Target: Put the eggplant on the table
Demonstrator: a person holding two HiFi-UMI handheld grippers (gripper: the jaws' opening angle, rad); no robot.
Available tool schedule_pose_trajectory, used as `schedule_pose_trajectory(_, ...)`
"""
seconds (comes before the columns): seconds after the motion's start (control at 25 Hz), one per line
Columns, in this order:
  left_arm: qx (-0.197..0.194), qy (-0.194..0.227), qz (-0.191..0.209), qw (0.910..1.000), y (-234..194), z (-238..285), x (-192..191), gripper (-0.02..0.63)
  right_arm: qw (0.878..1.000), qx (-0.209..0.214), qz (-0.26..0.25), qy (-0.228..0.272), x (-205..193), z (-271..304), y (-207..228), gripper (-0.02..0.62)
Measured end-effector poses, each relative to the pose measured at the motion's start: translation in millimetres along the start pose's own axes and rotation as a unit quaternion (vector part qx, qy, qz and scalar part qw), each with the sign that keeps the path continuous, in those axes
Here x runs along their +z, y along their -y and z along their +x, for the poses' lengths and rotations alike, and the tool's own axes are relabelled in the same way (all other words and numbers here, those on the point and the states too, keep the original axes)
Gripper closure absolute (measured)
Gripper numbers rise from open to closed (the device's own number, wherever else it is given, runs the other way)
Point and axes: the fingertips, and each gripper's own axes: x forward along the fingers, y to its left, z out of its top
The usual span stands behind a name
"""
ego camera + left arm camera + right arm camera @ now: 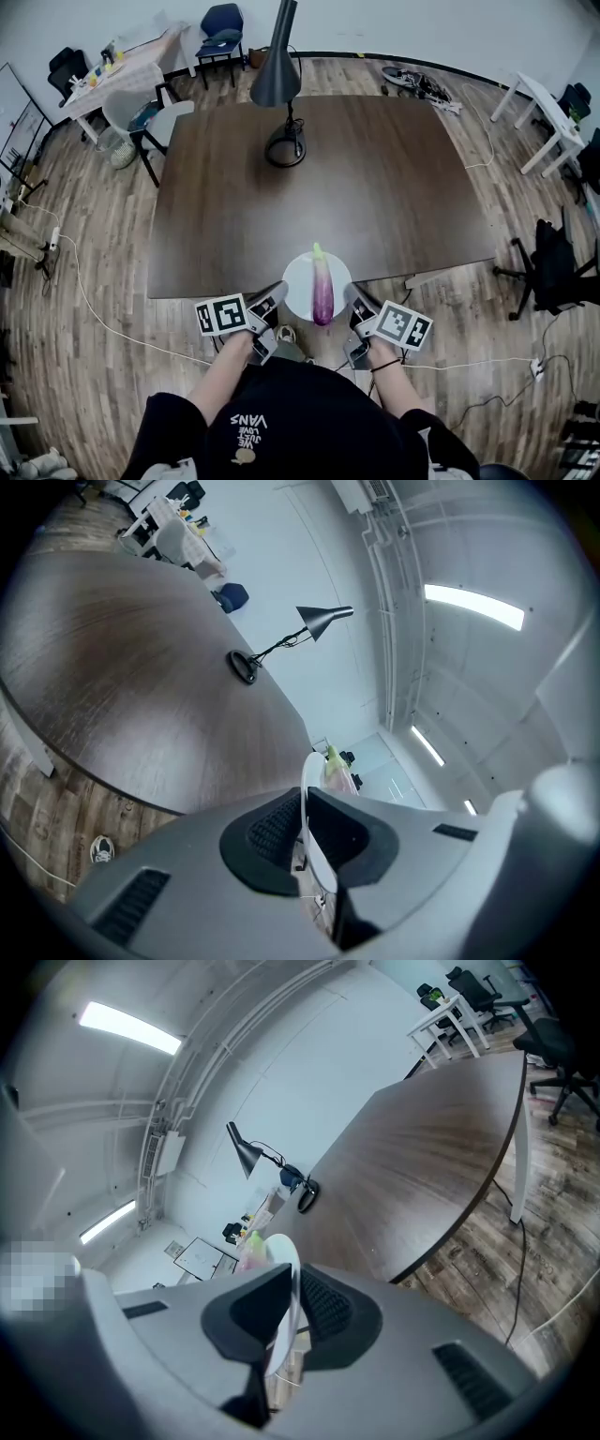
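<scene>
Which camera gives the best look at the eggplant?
The head view: the whole purple eggplant lies in plain sight on the white plate, seen from above. Each gripper view sees the plate edge-on, so only the eggplant's pale green end peeks past its rim.

Shirt: black, short sleeves, white "VANS" lettering, small pale graphic beside it
Wristband: thin, dark, right wrist
Left tool: grey moulded shell, black ribbed pads, dark slotted recess in the shell
Right tool: same grey shell, same black ribbed lining
Left marker cube: white faces, black square patterns
Right marker cube: white faces, black square patterns
</scene>
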Motion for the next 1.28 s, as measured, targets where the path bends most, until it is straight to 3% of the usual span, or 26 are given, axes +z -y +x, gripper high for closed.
schedule_pose_trajectory(0.76, -0.024, -0.05, 0.015, 0.9984, -25.7, 54.8, 106.9, 0.58, 0.999, -0.032, 0.016, 0.037, 61.6, 87.3, -10.3, 0.554)
schedule_pose_trajectory(1.28, -0.009, -0.031, 0.006, 0.9995, -33.3, 101.5, 147.6, 0.58, 1.0, -0.022, 0.001, 0.009, 115.7, 131.5, 2.6, 0.554)
